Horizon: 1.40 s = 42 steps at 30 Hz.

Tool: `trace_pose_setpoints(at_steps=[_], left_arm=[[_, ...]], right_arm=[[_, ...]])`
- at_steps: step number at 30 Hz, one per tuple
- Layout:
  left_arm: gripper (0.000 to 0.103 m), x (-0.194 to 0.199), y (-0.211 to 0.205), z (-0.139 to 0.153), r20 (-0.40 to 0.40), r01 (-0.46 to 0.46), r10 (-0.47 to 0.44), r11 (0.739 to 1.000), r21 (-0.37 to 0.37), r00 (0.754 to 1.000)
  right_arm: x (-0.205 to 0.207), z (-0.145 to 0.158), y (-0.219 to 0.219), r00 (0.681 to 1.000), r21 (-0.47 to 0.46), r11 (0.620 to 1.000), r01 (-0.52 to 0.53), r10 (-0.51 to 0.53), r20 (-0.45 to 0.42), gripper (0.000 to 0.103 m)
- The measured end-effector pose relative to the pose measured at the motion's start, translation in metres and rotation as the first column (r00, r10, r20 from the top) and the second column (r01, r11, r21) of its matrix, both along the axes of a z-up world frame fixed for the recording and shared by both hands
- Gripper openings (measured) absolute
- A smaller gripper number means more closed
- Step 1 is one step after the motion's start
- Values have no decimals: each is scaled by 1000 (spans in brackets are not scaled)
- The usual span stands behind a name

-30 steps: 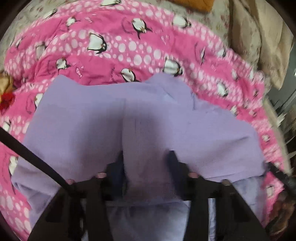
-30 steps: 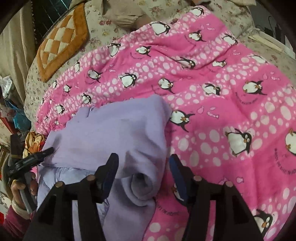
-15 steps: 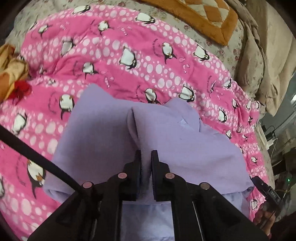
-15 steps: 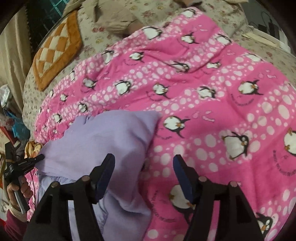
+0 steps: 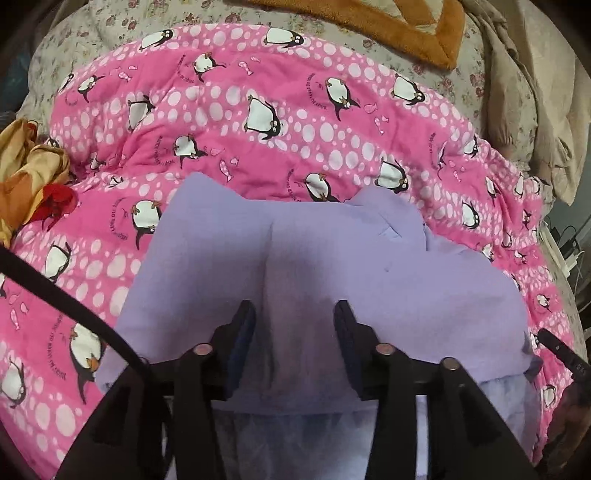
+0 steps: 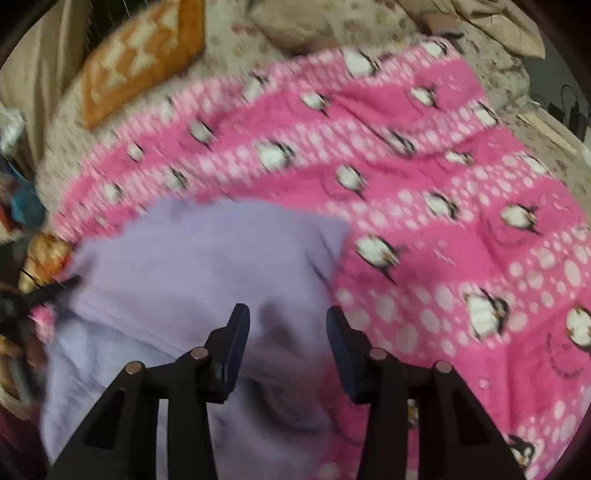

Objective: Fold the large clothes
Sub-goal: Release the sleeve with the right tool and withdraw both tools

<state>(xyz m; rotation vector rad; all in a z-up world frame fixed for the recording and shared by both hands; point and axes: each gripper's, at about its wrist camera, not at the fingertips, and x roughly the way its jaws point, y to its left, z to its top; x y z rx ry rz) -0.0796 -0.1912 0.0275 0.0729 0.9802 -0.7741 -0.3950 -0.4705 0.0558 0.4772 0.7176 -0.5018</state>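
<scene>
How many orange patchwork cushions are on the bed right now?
1. The orange patchwork cushion lies at the head of the bed, on the floral bedspread beyond the pink penguin blanket. It also shows in the right wrist view. Others may lie outside both views.

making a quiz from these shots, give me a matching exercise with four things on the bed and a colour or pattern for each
Things:
1. garment
2. quilt
3. cushion
4. bedsheet

Descriptions:
A. orange with pale checks
B. plain lilac
C. pale with small flowers
D. pink with penguins and white dots

Pairs: 1-B, 2-D, 3-A, 4-C
</scene>
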Motion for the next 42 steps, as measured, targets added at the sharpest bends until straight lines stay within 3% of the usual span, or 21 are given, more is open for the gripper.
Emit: trace_pose_setpoints(at_steps=[3, 6, 11, 13, 15, 16, 17, 18, 21, 24, 27, 35, 42], left_arm=[[21, 0, -6, -14, -3, 1, -1, 999, 34, 1000], [29, -9, -11, -16, 48, 29, -32, 998, 55, 998], [34, -12, -13, -20, 52, 47, -50, 997, 61, 997], [34, -13, -9, -20, 32, 57, -60, 996, 66, 998], [34, -17, -3, -17, 18, 58, -59, 996, 75, 998], [34, -20, 1, -13, 7, 47, -48, 996, 74, 999], [34, -24, 5, -9, -2, 33, -33, 997, 70, 999], [34, -27, 9, -4, -6, 25, -25, 997, 68, 1000], [34, -46, 28, 17, 29, 10, -11, 999, 48, 1000], [34, -64, 47, 31, 59, 5, -7, 999, 45, 998], [34, -81, 60, 40, 83, 5, -9, 999, 45, 997], [34, -117, 92, 53, 130, 10, -19, 997, 71, 991], [34, -131, 122, 48, 99, -16, 8, 996, 84, 995]], right_arm=[[32, -11, -2, 997, 7, 999, -53, 53, -63, 45], [46, -40, -13, 988, -23, 1000, 2, -5, -157, 41], [29, -27, -14, 981, -83, 993, 80, -93, -171, 39], [12, -18, -11, 990, -1, 997, 75, -75, -118, 39], [2, -16, -4, 996, 67, 997, 36, -31, -84, 43], [5, -23, 0, 990, 52, 998, 28, -20, -140, 45], [9, -31, 1, 980, 21, 999, 34, -29, -198, 55], [10, -37, 3, 975, 11, 999, 40, -37, -221, 57], [-3, -22, 8, 979, 43, 995, 95, -85, -184, 57], [-22, 2, 29, 991, 21, 997, 74, -71, -113, 57], [-42, 10, 49, 998, 93, 996, 12, -6, -67, 58], [-82, 10, 94, 995, 97, 995, -38, 46, -86, 74], [-100, -7, 112, 991, 125, 991, -40, 56, -123, 75]])
